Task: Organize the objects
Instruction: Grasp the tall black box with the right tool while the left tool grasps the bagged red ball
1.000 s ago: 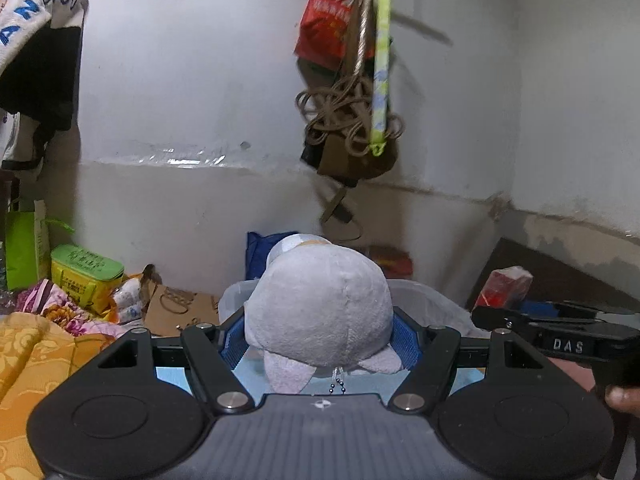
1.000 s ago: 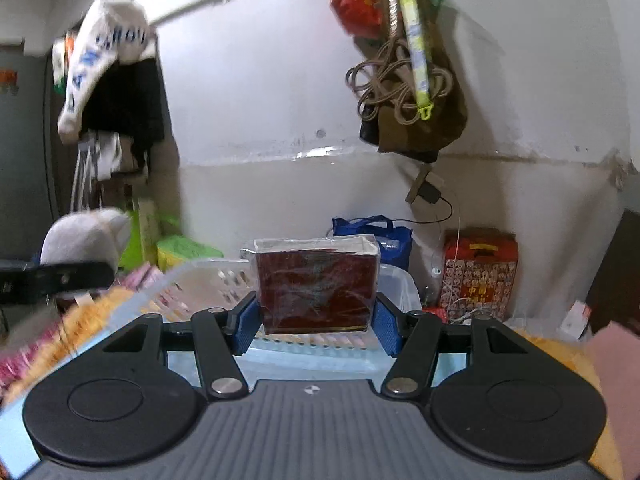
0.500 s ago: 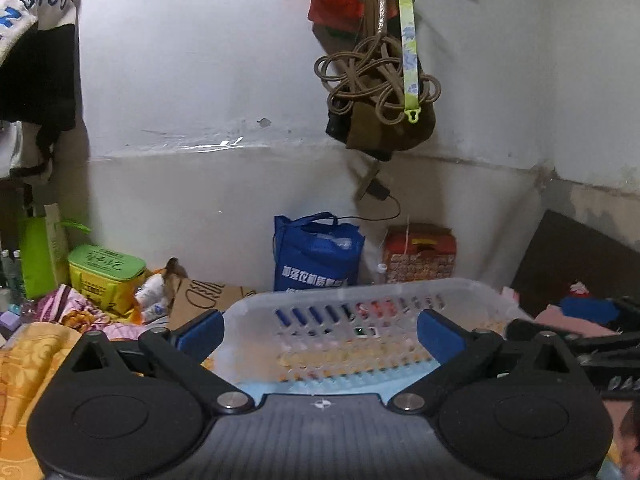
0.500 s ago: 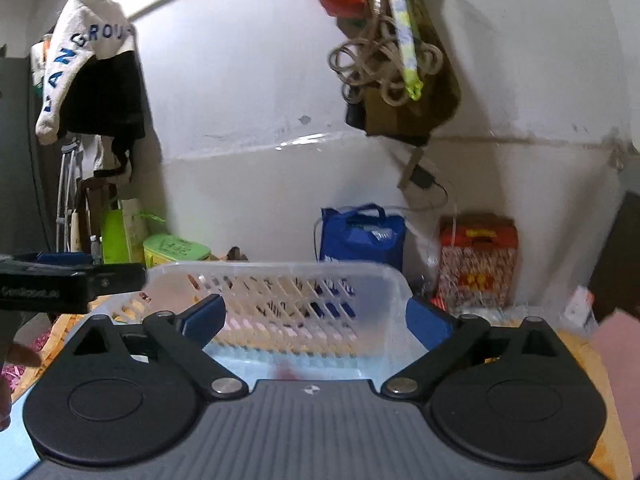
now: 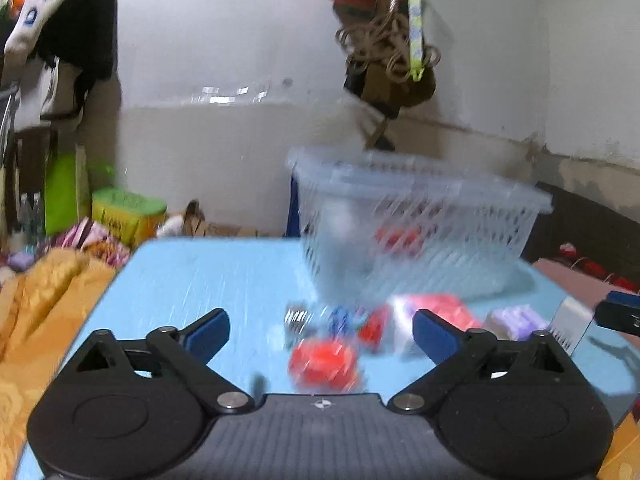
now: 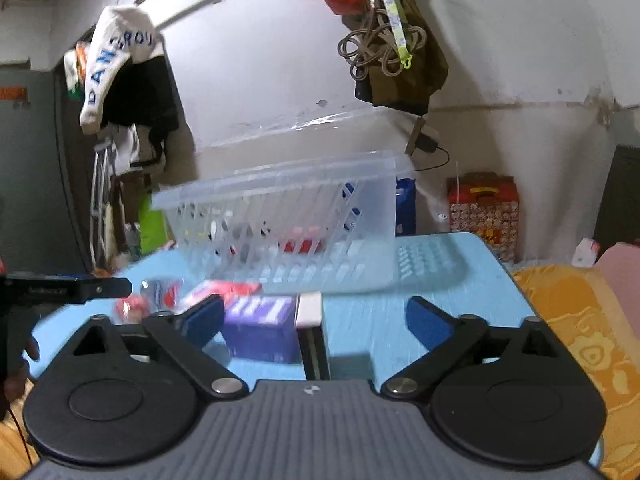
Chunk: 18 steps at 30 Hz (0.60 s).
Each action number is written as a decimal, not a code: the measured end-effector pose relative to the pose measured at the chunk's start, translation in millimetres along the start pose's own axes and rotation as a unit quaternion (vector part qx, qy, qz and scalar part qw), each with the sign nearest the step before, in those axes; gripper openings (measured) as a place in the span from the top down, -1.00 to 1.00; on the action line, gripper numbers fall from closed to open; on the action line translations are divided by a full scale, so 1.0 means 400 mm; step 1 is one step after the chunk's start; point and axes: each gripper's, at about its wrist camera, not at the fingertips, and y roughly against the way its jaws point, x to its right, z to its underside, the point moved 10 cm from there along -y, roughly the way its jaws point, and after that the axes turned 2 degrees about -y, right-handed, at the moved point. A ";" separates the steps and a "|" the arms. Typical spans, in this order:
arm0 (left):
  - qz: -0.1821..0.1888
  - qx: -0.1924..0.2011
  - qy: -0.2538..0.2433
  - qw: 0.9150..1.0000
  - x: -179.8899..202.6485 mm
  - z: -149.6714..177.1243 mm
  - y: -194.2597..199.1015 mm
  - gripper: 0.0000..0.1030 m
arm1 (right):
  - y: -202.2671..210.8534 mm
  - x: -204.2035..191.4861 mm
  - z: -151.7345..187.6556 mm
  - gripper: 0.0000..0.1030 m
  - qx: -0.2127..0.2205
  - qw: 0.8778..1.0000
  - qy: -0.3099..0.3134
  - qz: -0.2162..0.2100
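A clear plastic basket point(image 5: 416, 232) stands at the back of the light blue table point(image 5: 208, 280); it also shows in the right wrist view point(image 6: 288, 224), with blurred items inside. My left gripper point(image 5: 320, 330) is open and empty above a red round item point(image 5: 324, 362) and other small packets point(image 5: 432, 312). My right gripper point(image 6: 314, 318) is open and empty above a purple box point(image 6: 262, 330) with a white box point(image 6: 310, 310) beside it. A red and white packet point(image 6: 224, 290) lies further left. The left wrist view is motion-blurred.
Orange patterned cloth point(image 5: 36, 320) lies left of the table and also right of it point(image 6: 580, 328). A green box point(image 5: 124, 210), a red carton point(image 6: 482, 210) and a blue bag point(image 6: 405, 206) stand by the wall. Bags and rope point(image 6: 388, 48) hang above.
Both grippers opened and dropped the grey plush and the dark red box over the basket, then pulled back and tilted down to the items on the table.
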 end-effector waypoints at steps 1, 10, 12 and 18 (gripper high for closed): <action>-0.004 -0.006 -0.003 1.000 -0.006 0.006 -0.013 -0.93 | -0.001 -0.005 0.002 -0.73 0.003 1.000 0.007 -0.001; -0.017 -0.032 -0.051 0.998 0.014 0.031 -0.048 -0.77 | -0.069 -0.004 0.050 -0.28 -0.034 0.999 -0.016 -0.008; -0.023 -0.035 -0.064 0.997 0.022 0.032 -0.051 -0.75 | -0.067 -0.012 0.060 -0.28 -0.034 0.999 -0.011 -0.010; 0.004 -0.052 -0.047 0.998 0.016 0.043 -0.066 -0.50 | -0.066 -0.022 0.085 -0.26 -0.034 0.999 -0.001 -0.004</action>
